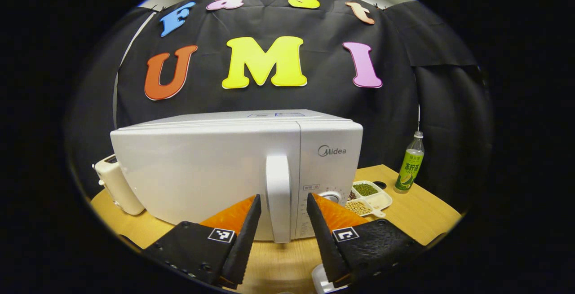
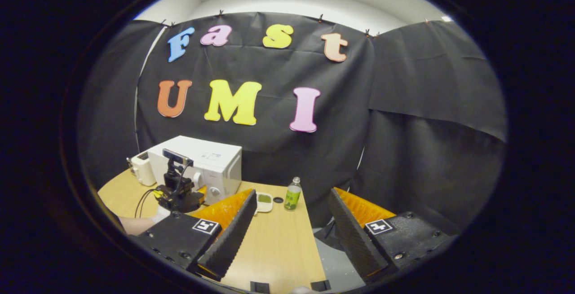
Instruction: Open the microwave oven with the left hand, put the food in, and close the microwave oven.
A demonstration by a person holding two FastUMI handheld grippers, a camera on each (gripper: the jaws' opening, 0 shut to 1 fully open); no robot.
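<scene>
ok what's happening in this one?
A person is lining up the left tongs, open, around the upright handle of the white microwave oven; the door is shut and nothing is gripped yet. The right tongs hover open over the wooden table. A white divided tray of beans and a green bottle sit beside the oven.

Microwave (image 1: 233, 168) sits on the table (image 1: 417, 208), toaster (image 1: 117, 186) to its left, food tray (image 1: 370, 195) then bottle (image 1: 409, 164) on the right.
</scene>
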